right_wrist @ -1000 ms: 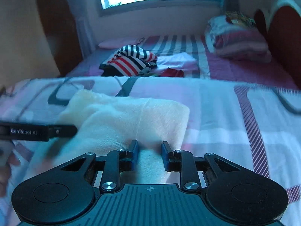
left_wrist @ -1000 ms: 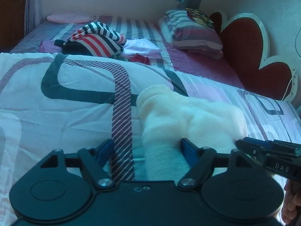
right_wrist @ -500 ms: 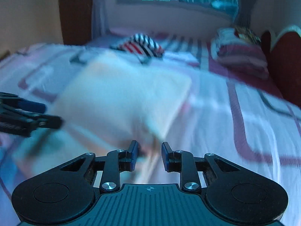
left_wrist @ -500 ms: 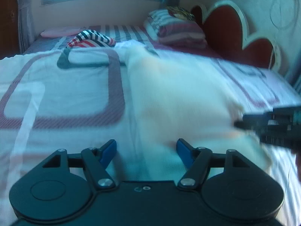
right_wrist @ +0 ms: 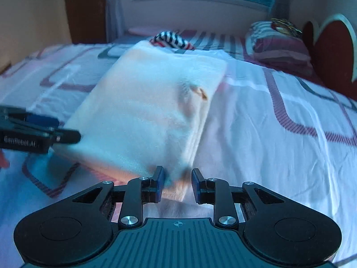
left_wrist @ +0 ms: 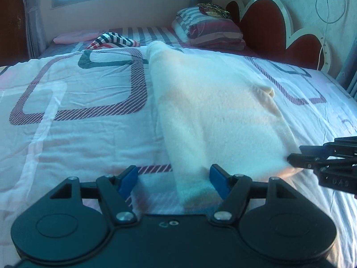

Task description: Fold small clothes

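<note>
Striped pillows (left_wrist: pixel 207 30) lie beside the red headboard (left_wrist: pixel 265 20).

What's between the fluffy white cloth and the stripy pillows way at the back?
Only bedding: the patterned bedspread, then striped sheet up to the folded pillows. Nothing else lies between them and the white cloth. The right wrist view shows this best.

We can read "GenRobot.AI" in pale letters along the side of the left gripper (right_wrist: pixel 67 136) where it pokes in at the left edge of the right wrist view. In the left wrist view, the right gripper (left_wrist: pixel 294 158) shows pale letters that look like "DAS" upside down, too soft to be sure of.
</note>
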Available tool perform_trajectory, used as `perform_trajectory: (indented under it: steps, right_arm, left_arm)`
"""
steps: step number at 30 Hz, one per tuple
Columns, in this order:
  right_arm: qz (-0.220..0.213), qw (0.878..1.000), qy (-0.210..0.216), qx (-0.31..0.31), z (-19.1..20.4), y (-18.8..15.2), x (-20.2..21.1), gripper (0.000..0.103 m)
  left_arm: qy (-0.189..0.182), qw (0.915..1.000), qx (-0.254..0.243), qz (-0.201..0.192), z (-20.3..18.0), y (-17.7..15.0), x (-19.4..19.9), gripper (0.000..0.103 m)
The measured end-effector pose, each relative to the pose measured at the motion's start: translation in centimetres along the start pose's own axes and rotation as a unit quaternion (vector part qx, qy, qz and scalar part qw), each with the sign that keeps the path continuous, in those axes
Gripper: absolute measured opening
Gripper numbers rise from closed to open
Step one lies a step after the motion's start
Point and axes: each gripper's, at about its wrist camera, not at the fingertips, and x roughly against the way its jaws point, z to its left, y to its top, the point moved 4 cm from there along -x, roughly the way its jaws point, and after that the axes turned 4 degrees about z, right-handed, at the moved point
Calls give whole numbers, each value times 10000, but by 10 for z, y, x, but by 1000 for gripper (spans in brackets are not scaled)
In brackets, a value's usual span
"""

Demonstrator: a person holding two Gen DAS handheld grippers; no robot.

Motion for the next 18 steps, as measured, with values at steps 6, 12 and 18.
perform_trajectory:
  steps: [6,12,18]
  right_arm:
    - [-7,9994,41,-337,-4,-3,2,26]
    - [-23,9987,39,-500,-7,-5,2,26]
    - [-106,9989,-129,-445,-9,4,15,40]
  left_arm:
    - [24,9999,95,33,3,-5,3,72]
    - [58,9998,181,26,5,-9,1,79]
    - [209,9992,84,-341,19,4,21,88]
